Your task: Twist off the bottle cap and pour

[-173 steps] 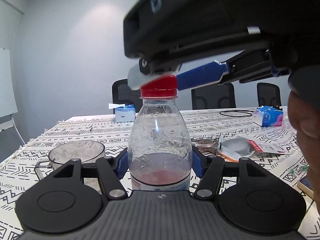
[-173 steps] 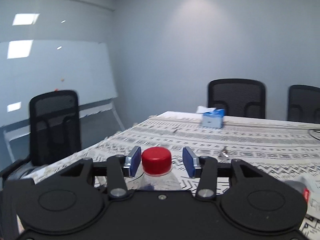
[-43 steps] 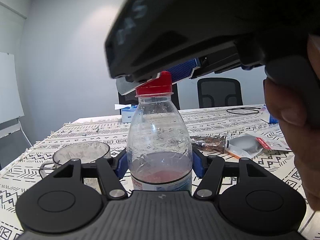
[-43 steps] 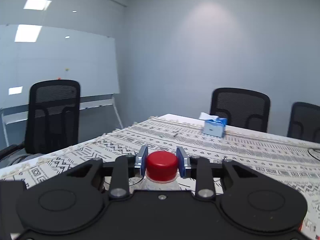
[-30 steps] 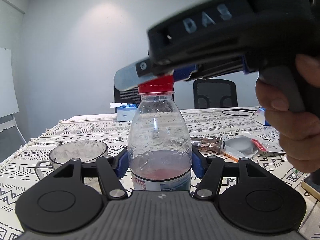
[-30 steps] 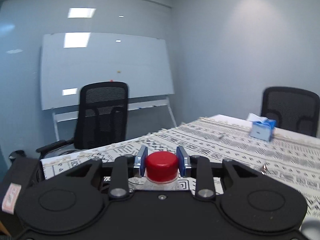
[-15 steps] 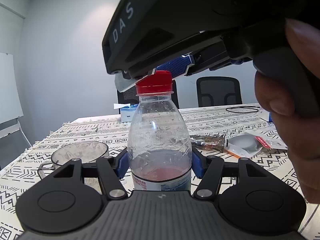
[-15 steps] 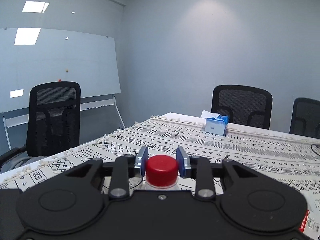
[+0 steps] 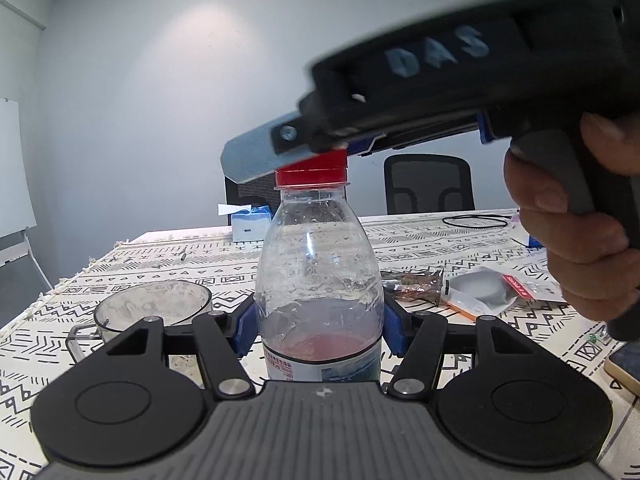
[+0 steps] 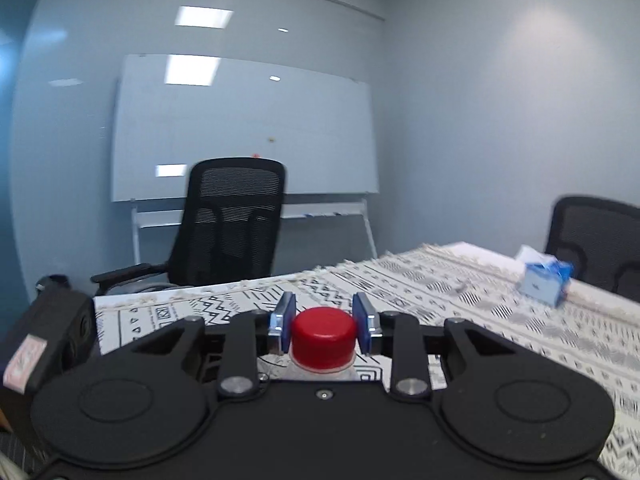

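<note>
— Pale blue walls, a whiteboard (image 10: 244,128), black office chairs, and a long table (image 9: 460,240) under a black-and-white patterned cloth. What's going on at the near end?

— Someone is working a clear bottle (image 9: 318,280) with a gripper in each hand. It stands upright on the cloth with a little pinkish liquid in the bottom.

— And it's held?

— Yes. The left gripper (image 9: 319,330) has its blue pads pressed to either side of the lower body, clamping it in place. The right gripper (image 10: 323,324) comes in from above and has the red cap (image 10: 323,334) pinched between its two pads, one at each flank.

— So which step is this?

— The unscrewing, I'd say. The cap sits on the neck, so nothing is open yet and pouring is some way off.

— What comes next?

— My guess is a twist of the right wrist while the left keeps the body from spinning, likely with a re-grip between turns. Once it's off, the clear cup (image 9: 154,310) just beside the bottle on the left looks like the place to pour.

— Anything else about?

— A blue tissue box (image 9: 250,224) farther back, some foil packets (image 9: 484,294), a black cable (image 9: 478,222).
</note>
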A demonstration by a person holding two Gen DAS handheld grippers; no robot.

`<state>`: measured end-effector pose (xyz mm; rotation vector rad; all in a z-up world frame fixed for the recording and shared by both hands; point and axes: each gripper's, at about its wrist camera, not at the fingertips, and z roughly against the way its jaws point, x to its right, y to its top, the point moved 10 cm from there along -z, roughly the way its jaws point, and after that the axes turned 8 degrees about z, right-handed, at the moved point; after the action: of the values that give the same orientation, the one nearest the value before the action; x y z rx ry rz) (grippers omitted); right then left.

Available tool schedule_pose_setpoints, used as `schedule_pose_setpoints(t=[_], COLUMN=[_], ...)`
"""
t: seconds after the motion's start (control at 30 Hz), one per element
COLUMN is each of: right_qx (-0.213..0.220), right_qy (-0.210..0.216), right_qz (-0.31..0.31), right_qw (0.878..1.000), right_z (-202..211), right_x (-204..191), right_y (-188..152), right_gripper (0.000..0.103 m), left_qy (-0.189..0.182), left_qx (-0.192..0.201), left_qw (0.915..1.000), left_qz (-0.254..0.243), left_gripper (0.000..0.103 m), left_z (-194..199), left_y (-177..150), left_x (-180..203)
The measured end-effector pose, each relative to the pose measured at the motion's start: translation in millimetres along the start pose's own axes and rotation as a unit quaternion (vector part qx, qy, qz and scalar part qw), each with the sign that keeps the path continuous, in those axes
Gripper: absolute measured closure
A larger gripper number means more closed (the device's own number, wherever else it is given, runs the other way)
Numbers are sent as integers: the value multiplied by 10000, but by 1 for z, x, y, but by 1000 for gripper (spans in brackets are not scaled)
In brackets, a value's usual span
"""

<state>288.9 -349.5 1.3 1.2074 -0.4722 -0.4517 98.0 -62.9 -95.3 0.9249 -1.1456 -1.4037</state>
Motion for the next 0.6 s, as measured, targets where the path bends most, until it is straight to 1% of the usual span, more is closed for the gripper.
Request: schedule_pose_setpoints(t=[0.03, 0.07, 0.13, 0.23, 0.27, 0.3, 0.33, 0.37, 0.4, 0.43, 0.47, 0.5, 0.53, 0.57, 0.6], right_qx=[-18, -24, -90, -240, -265, -275, -199, -190, -220, -248, -282, -277, -256, -235, -228], right_qy=[-231, -506, -979, -1471, -1619, -1683, -1602, -1595, -1637, -1668, -1747, -1803, -1843, -1883, -1857], right_qz=[-38, -109, -292, -467, -493, -531, -554, -514, -451, -440, -472, -484, -485, -486, -552], right_qw=[9997, 9987, 9947, 9877, 9852, 9839, 9853, 9857, 9852, 9847, 9831, 9820, 9813, 9806, 9808], right_z=[1, 4, 6, 4, 3, 3, 2, 2, 2, 2, 3, 4, 6, 7, 7], right_x=[-2, -5, -9, -7, -5, -4, -5, -6, -7, -7, -7, -6, -6, -5, -4], right_y=[2, 5, 9, 8, 7, 7, 7, 8, 8, 7, 7, 7, 7, 6, 5], right_gripper=[63, 59, 60, 62, 64, 72, 91, 97, 97, 95, 88, 85, 77, 63, 62], left_qy=[18, 36, 72, 103, 100, 91, 69, 54, 53, 61, 69, 65, 63, 65, 71], left_qx=[0, 1, 2, 7, 6, 5, 1, -1, -1, 0, 0, -1, -2, -2, -3], left_qw=[10000, 10000, 10000, 9999, 9999, 10000, 10000, 10000, 10000, 10000, 10000, 10000, 10000, 10000, 10000], left_qz=[-2, -4, -15, -28, -26, -25, -24, -19, -17, -19, -8, 17, 33, 27, 10], left_gripper=[45, 45, 45, 45, 45, 45, 45, 45, 45, 45, 45, 45, 45, 45, 45], left_z=[-2, -5, -7, -15, -20, -24, -27, -28, -28, -28, -31, -35, -37, -39, -43], left_y=[0, 1, 2, 2, 0, -2, -2, -1, -1, 0, 1, 2, 2, 2, 2], left_x=[2, 4, 8, 13, 10, 7, 5, 6, 5, 4, 5, 7, 6, 4, 6])
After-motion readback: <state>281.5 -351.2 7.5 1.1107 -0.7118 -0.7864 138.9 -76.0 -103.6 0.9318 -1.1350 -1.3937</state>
